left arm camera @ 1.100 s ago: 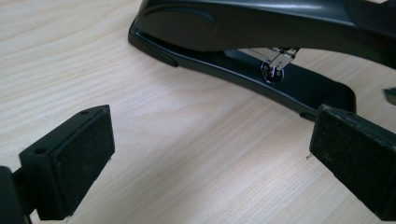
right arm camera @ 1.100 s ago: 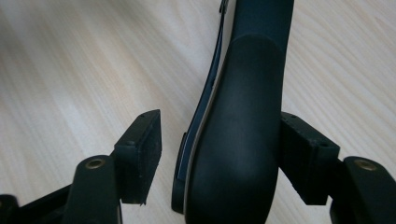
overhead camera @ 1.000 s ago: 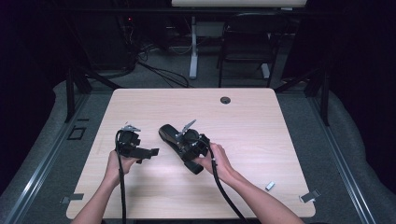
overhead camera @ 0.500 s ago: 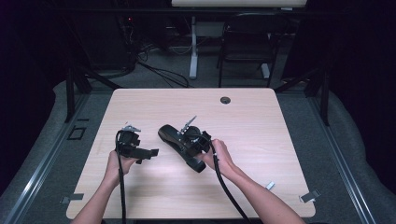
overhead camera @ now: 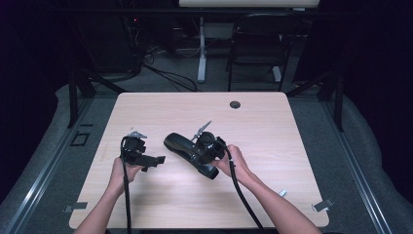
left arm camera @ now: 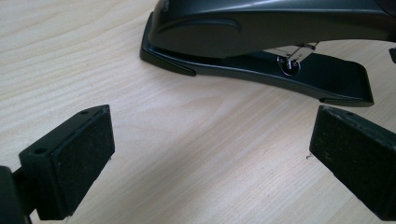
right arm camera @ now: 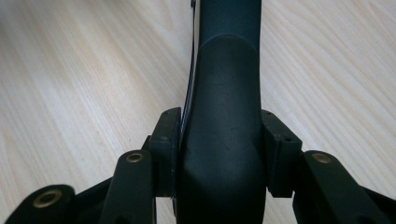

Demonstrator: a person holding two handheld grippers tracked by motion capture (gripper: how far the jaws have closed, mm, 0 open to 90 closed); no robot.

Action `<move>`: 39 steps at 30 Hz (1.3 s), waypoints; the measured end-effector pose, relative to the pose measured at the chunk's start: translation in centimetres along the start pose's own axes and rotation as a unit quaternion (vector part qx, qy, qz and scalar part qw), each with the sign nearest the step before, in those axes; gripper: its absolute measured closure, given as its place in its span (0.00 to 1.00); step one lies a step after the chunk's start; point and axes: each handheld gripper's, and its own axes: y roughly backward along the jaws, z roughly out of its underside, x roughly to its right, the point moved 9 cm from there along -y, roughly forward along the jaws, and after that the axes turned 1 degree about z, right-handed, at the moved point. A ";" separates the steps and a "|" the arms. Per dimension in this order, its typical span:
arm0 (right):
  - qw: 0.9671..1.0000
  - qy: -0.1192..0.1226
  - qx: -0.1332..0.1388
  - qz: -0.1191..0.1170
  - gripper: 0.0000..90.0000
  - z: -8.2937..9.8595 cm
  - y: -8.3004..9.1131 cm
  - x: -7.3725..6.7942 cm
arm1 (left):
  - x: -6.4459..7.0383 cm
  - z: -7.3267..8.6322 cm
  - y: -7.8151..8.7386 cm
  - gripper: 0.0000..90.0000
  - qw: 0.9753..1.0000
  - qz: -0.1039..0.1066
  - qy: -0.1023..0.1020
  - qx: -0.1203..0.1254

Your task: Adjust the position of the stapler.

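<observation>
Right gripper (right arm camera: 219,154) clamps the stapler (overhead camera: 187,148) on the table (overhead camera: 292,146). Left gripper (left arm camera: 210,154) gapes wide, holding nothing, just beside the stapler. A grommet (overhead camera: 235,104) sits well apart.

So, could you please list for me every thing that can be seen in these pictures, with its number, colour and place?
Black plastic stapler: one, black, near the table's middle, clamped at one end between the right gripper's jaws.
Light wooden table: one, pale wood, centre of the high view.
Round cable hole: one, dark, near the table's far edge.
Small clips: several, grey metal, at the table's near edges.
Black chair: one, black, beyond the table.
White desk leg: one, white, beyond the table.
Left gripper: one, black, left of the stapler, jaws open.
Right gripper: one, black, shut on the stapler.
Hands: two, one holding each gripper.
</observation>
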 end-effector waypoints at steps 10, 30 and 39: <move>0.999 0.044 -0.002 -0.024 0.62 2.3 1.2 -0.6 | 0.3 0.1 -0.1 0.00 1.000 0.001 -0.006 -0.004; 0.993 0.093 0.004 -0.068 0.62 6.1 3.3 -1.3 | 0.0 0.2 -0.1 0.00 1.000 -0.003 -0.009 -0.007; 0.990 0.118 -0.006 -0.080 0.62 7.0 3.7 -1.2 | 0.1 0.2 -0.4 0.00 1.000 -0.003 -0.014 -0.012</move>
